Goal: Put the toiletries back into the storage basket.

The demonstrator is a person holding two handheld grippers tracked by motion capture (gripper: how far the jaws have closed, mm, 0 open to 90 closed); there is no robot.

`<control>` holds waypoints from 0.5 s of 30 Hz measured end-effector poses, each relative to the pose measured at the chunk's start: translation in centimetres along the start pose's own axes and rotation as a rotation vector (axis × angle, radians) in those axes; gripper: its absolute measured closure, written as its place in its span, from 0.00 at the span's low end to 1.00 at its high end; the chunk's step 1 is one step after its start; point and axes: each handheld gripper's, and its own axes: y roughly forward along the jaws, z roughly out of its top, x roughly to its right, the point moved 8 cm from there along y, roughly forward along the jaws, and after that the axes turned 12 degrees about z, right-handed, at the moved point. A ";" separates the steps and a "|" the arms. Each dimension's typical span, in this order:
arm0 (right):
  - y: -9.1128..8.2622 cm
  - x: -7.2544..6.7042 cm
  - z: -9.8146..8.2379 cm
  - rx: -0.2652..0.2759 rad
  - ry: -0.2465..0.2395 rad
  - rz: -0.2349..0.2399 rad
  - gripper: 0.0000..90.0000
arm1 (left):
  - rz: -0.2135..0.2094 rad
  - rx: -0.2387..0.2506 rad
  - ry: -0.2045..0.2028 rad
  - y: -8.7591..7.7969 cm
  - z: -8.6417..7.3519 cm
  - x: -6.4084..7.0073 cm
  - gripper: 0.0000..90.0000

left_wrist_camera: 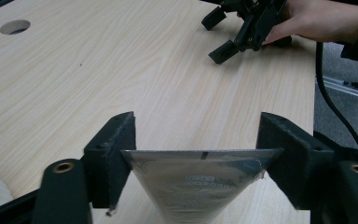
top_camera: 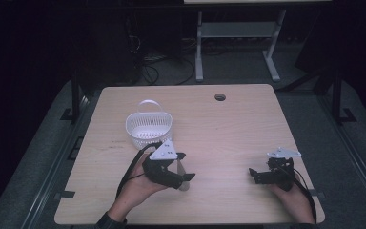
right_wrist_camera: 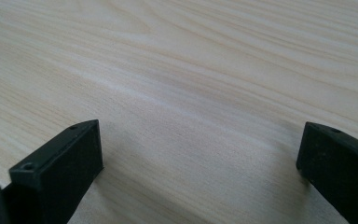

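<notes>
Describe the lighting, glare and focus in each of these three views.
High view: dim, the room behind nearly black, only the table and white basket lit. Left gripper view: brighter, the silvery packet between the left claw's pads shows a soft sheen, near edges slightly blurred. Right gripper view: even light, wood grain soft, right claw dark.

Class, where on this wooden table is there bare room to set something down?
Bare stretches: between the left tool and right tool, and from the white plastic basket rightward past the round hole. Crowded: around the basket and the left tool's shiny silver packet.
</notes>
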 end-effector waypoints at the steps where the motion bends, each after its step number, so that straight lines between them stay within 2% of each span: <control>1: 0.0 0.0 0.0 0.000 0.000 0.000 0.00 | -0.002 0.000 -0.001 0.0 0.0 0.0 0.32; 15: 0.0 0.0 0.0 0.000 0.000 0.000 0.00 | 0.004 -0.007 0.004 -0.4 -0.1 -0.2 0.33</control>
